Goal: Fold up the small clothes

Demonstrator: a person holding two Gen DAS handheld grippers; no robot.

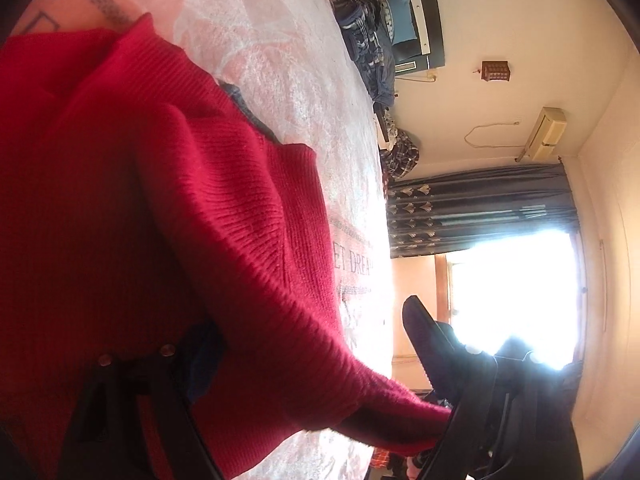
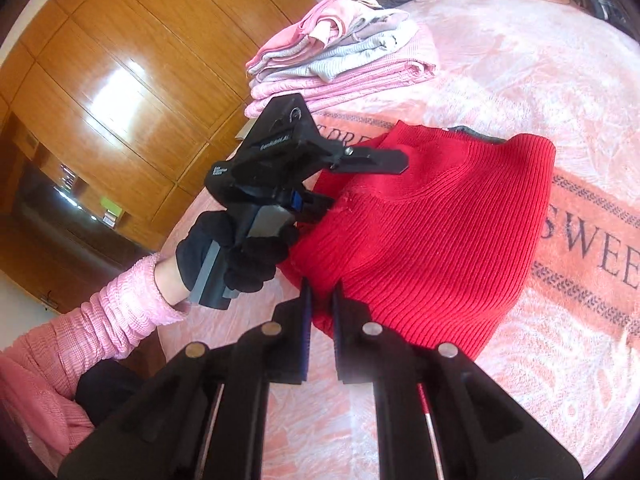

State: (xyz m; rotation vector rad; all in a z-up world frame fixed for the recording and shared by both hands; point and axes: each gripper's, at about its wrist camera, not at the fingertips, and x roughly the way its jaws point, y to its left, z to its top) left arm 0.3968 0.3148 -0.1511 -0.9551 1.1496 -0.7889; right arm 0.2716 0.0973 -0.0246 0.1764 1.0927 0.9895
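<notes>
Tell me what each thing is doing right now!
red sweater: lifted off the bed, bunched, not folded yet.
left gripper: fingers apart around the sweater's edge.
right gripper: fingers pinch the sweater's lower edge.
pile of clothes: folded, stacked on the bed.
pink blanket: spread flat on the bed.
curtain: pulled aside, window bright.

The pink blanket (image 2: 580, 240) on the bed reads "SWEE" in the right wrist view and "ET DREA" in the left wrist view; the left gripper (image 2: 360, 176) bears small print, partly legible as "FarRobot.AI".

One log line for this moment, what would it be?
left gripper: open around sweater edge | right gripper: pinching sweater edge | surface: bed
</notes>
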